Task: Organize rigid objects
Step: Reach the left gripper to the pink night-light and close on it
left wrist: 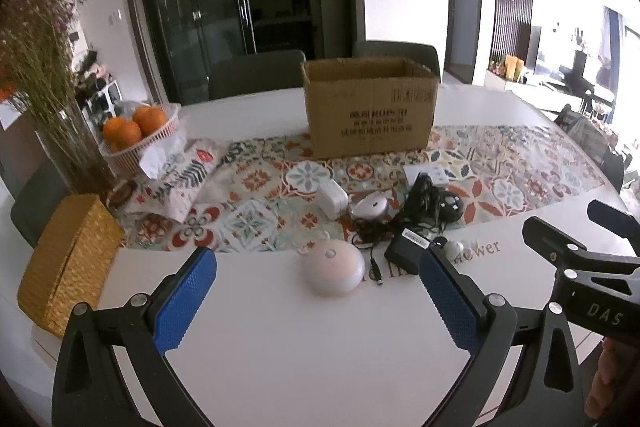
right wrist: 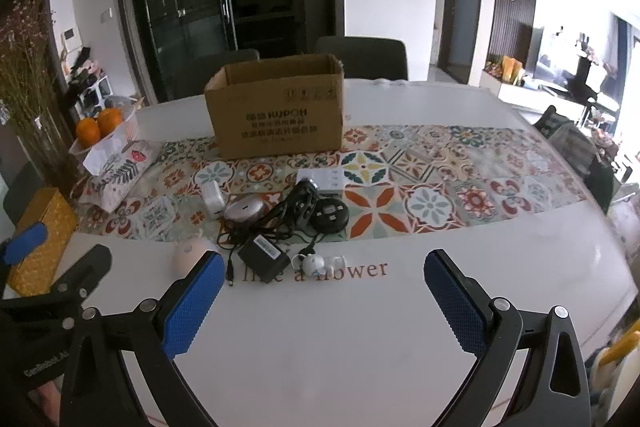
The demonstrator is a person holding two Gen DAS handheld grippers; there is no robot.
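A cluster of small devices lies on the white table (left wrist: 280,327) before an open cardboard box (left wrist: 370,111). A pinkish round lamp (left wrist: 333,269) sits just ahead of my open left gripper (left wrist: 318,261), between its blue pads. Behind it are a white plug adapter (left wrist: 332,201), a silver oval device (left wrist: 372,207), a black power brick (left wrist: 408,249) with tangled cable, and a black round device (left wrist: 450,205). My right gripper (right wrist: 324,265) stands open and empty near the small white figurines (right wrist: 316,261); the box (right wrist: 276,111) stands beyond.
A patterned runner (right wrist: 420,179) crosses the table. At the left stand a yellow woven box (left wrist: 68,267), a basket of oranges (left wrist: 138,135), a vase of dried flowers (left wrist: 48,75) and a printed tissue pouch (left wrist: 188,175). Chairs (left wrist: 256,73) stand behind the table.
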